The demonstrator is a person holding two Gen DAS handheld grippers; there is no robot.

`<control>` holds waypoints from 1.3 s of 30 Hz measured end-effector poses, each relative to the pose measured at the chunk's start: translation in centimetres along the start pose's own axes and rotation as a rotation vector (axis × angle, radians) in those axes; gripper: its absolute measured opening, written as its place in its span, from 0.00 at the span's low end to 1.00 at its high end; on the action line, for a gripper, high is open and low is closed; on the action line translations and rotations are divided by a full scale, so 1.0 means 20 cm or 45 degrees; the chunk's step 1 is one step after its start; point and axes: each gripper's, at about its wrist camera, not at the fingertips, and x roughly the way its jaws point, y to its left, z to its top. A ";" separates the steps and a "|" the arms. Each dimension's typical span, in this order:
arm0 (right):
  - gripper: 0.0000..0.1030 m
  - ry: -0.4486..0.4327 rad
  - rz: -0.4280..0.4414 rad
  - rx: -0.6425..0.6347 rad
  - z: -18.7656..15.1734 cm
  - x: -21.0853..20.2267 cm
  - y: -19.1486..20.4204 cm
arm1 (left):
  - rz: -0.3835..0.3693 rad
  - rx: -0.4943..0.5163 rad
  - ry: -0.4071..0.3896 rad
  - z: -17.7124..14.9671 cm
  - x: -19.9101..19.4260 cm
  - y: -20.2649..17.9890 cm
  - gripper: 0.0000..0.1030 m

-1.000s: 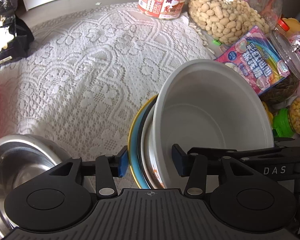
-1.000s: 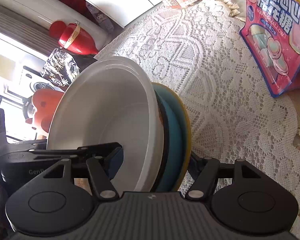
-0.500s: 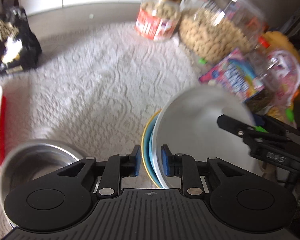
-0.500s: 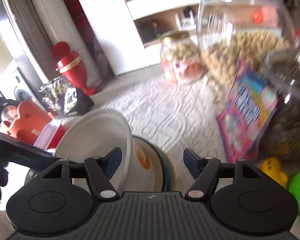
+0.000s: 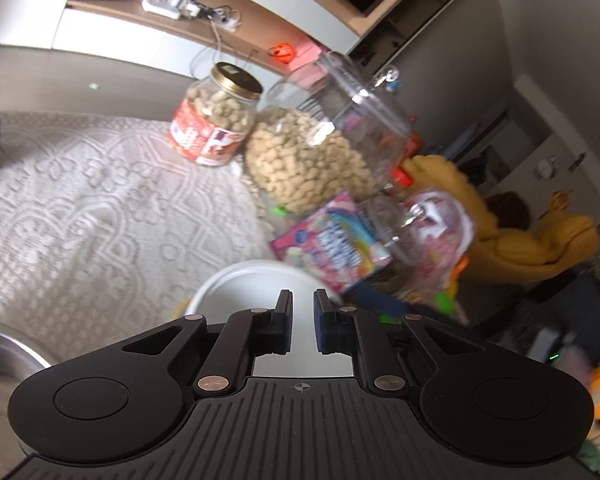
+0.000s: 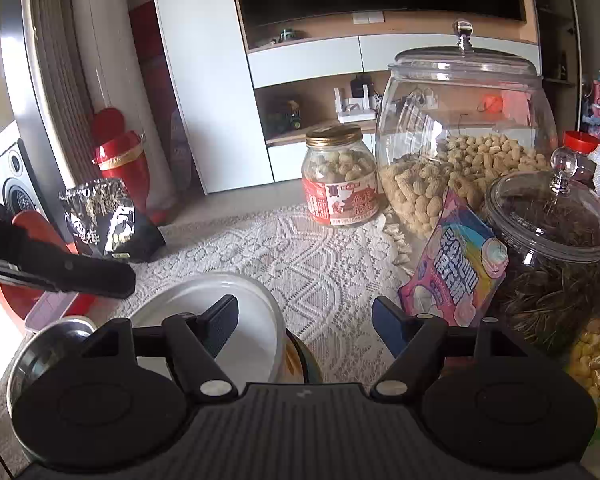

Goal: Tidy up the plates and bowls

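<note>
- The left gripper (image 5: 301, 322) has its jaws drawn close together with only a narrow gap, and nothing is caught between the pads; the white bowl (image 5: 256, 292) shows below and beyond them.
- The right gripper (image 6: 304, 320) has its jaws spread wide and opening further, with nothing pinched; its left finger (image 6: 220, 322) hangs over the bowl's hollow without pressing on it, as far as can be seen.
- The white bowl (image 6: 220, 308) sits at the near edge of the worktop (image 6: 300, 256), which is covered by a white lace cloth.
- Under the bowl's right side, the rims of a plate with a yellow-orange pattern (image 6: 292, 360) and a darker teal plate (image 6: 310, 362) peek out; how many are stacked cannot be told.
- A steel bowl (image 6: 48, 348) stands just left of the white bowl, near the worktop's near-left corner.
- Along the right edge stand a big glass jar of peanuts (image 6: 460, 140), a smaller jar with a gold lid (image 6: 340, 176), a pink marshmallow bag (image 6: 456, 268) and a lidded jar of dark seeds (image 6: 552, 248).
- A black snack bag (image 6: 108, 220) lies at the far left edge.
- The left gripper's black body (image 6: 60, 268) reaches in from the left in the right wrist view.
</note>
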 end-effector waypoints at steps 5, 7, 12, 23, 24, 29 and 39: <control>0.72 0.109 0.059 0.052 -0.02 0.07 -0.02 | 0.041 -0.053 -0.081 0.03 -0.02 0.04 0.15; 0.72 0.117 0.039 0.035 -0.04 0.09 -0.02 | 0.212 0.015 -0.074 0.05 -0.02 0.03 0.15; 0.72 0.200 0.054 0.057 -0.07 0.20 -0.06 | 0.455 0.071 0.067 0.05 -0.01 0.02 0.15; 0.67 0.449 0.141 0.106 -0.13 0.36 -0.03 | 0.580 0.243 0.239 0.01 0.10 -0.10 0.21; 0.65 0.465 0.129 0.109 -0.14 0.37 -0.03 | 0.524 0.221 0.257 0.01 0.09 -0.11 0.21; 0.65 0.503 0.168 0.218 -0.14 0.41 -0.11 | 0.629 0.319 0.299 -0.01 0.13 -0.20 0.28; 0.65 0.514 0.181 0.192 -0.15 0.39 -0.08 | 0.710 0.113 0.514 -0.04 0.39 0.05 0.35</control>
